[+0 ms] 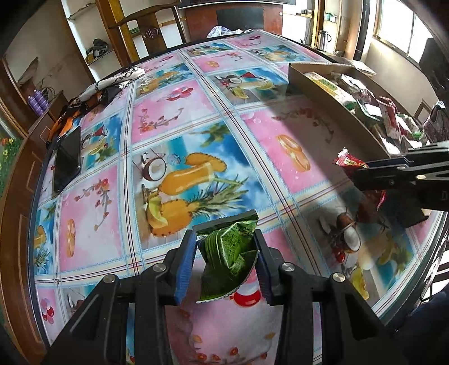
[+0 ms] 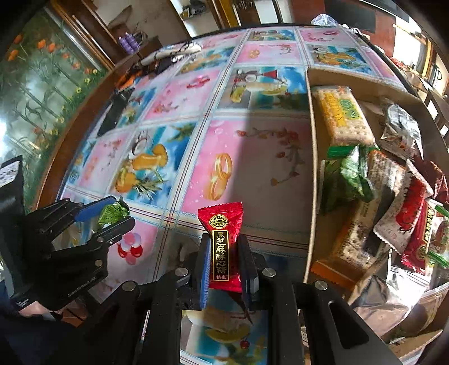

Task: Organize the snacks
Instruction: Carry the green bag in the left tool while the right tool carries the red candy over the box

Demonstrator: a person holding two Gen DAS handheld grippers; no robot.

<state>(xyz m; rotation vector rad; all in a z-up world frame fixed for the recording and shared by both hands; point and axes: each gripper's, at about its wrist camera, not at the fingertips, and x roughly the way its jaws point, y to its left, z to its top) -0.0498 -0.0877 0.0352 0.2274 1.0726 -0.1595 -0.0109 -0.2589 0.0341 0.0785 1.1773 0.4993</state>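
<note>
A crumpled green snack packet (image 1: pixel 228 252) is pinched between the blue pads of my left gripper (image 1: pixel 226 238), held just above the table; the same packet (image 2: pixel 113 212) shows at the left of the right wrist view. My right gripper (image 2: pixel 224 238) is shut on a red candy wrapper (image 2: pixel 221 244) with gold lettering, standing upright between the pads. In the left wrist view that red candy (image 1: pixel 349 162) sticks out of the right gripper at the right edge. A cardboard box (image 2: pixel 314 146) full of snack packs lies to the right.
The table (image 1: pixel 196 126) wears a glossy fruit-print cover. A black phone (image 1: pixel 67 160) and a patterned cloth (image 1: pixel 106 89) lie at its far left. A wooden chair (image 1: pixel 148 25) stands behind the table. Inside the box are a cracker pack (image 2: pixel 342 112) and several red and green packets.
</note>
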